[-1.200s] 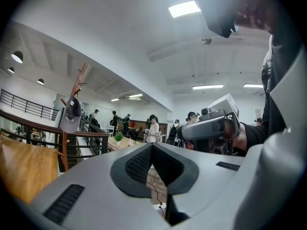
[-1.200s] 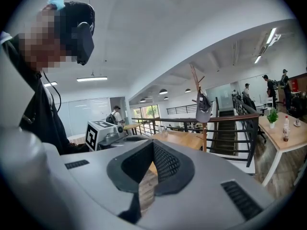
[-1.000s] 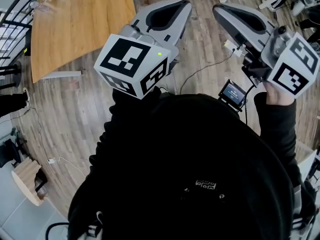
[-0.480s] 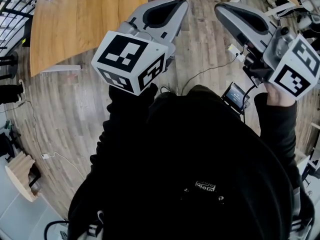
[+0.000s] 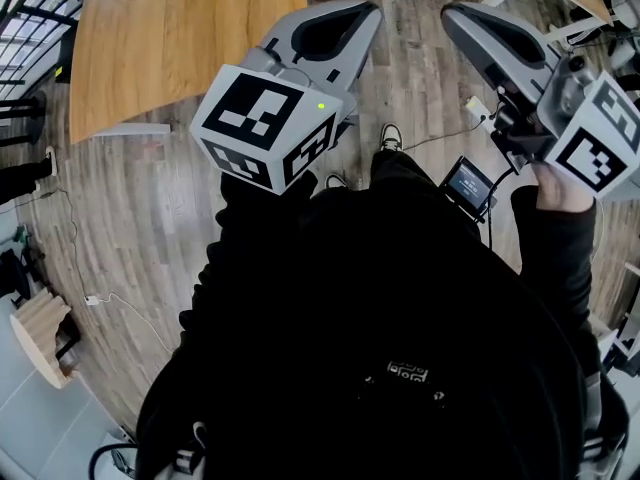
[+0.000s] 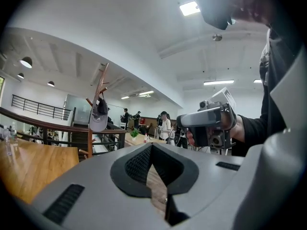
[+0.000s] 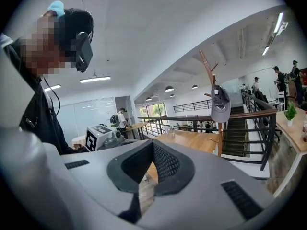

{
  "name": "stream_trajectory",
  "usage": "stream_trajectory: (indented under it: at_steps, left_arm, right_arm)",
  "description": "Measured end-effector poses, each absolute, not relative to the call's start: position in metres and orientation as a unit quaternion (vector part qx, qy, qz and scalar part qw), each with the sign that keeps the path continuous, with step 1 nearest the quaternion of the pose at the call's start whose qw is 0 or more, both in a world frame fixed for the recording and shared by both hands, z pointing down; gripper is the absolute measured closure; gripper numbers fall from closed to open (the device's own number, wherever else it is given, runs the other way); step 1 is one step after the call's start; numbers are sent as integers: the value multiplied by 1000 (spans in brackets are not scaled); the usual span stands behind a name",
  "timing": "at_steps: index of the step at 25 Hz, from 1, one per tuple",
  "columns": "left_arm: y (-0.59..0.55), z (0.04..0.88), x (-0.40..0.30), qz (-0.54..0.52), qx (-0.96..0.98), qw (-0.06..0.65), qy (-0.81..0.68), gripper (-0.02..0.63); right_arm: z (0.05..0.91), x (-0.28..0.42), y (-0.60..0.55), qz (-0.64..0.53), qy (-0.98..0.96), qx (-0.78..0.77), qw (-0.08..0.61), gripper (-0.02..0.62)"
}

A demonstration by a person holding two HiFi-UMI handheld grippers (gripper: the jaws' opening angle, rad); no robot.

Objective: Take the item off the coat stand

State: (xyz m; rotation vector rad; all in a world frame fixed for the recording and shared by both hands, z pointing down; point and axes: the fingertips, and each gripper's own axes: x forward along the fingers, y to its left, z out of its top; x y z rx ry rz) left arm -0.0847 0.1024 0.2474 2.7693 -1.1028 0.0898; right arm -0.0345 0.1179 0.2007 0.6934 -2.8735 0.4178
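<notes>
A wooden coat stand (image 6: 100, 87) rises some way ahead by a black railing, with a grey cap (image 6: 99, 117) hanging on it. The right gripper view shows the same coat stand (image 7: 209, 71) and cap (image 7: 220, 105) to the right of its jaws. Both grippers are held up in front of my chest, far short of the stand. My left gripper (image 5: 372, 10) (image 6: 152, 145) is shut with nothing in it. My right gripper (image 5: 450, 14) (image 7: 153, 143) is also shut and holds nothing. The stand does not show in the head view.
A wooden table (image 5: 170, 38) stands on the plank floor ahead to the left. A small screen device (image 5: 468, 183) hangs by my right arm, a cable trailing from it. A black railing (image 7: 249, 128) and stairs lie beyond the stand. Several people stand far back (image 6: 165, 126).
The floor and table have slid right and down in the head view, and a shoe now shows beneath the grippers. Both grippers stay shut and level.
</notes>
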Motion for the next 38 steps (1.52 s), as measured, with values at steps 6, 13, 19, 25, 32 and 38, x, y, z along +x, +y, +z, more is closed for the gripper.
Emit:
stream_trajectory:
  at_steps: [6,13,19,25,32,38]
  left_arm:
    - [80,242,-76,45,919,66,-387,601]
    - [32,231,-56,39,911,61,-407,601]
    - [17,244,-41,43,906,61,-417,601]
    - [-28,241,1,62,900,64,-426,601]
    - [-65,249,54,96,900,56,-422,601]
    - [-78,261,88,121,900,61,-415,601]
  right_arm:
    - [192,-24,85,136,-966,211,56,578]
    - [187,-7,39,132,-972,186,60,578]
    - [195,10,24,122,-975,173,61,578]
    - [196,53,-24,137,-975,162,58,578]
    - [204,103,-63,157,-974,162,34,578]
    - [215,139,-79,174,-970,170,18,578]
